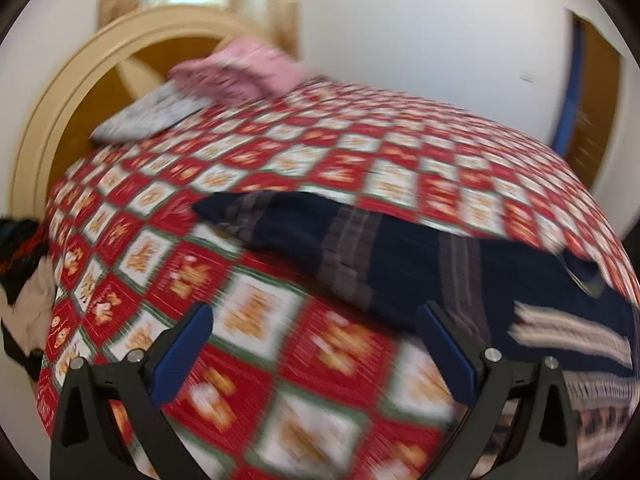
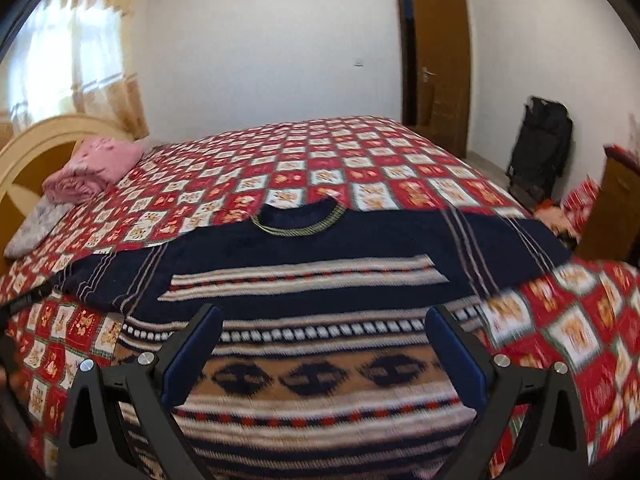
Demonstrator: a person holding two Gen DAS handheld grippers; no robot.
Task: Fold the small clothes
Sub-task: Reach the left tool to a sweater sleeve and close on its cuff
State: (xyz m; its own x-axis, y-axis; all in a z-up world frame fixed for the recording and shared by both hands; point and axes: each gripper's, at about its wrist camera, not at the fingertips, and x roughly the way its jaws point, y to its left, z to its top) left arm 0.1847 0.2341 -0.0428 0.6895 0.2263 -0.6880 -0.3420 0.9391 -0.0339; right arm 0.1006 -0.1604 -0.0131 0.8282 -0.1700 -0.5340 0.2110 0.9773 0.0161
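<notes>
A navy knitted sweater with cream, red and tan patterned bands lies spread flat on the bed, neck opening away from me, sleeves out to both sides. My right gripper is open and empty, hovering over the sweater's lower front. In the left wrist view the sweater's left sleeve stretches across the bedspread. My left gripper is open and empty, over the bedspread just short of that sleeve, its right finger near the sleeve's edge.
The bed has a red and white checked bedspread and a cream headboard. A pink folded blanket and a grey pillow lie by the headboard. Dark clothes hang off the bed's left edge. A black bag stands by the door.
</notes>
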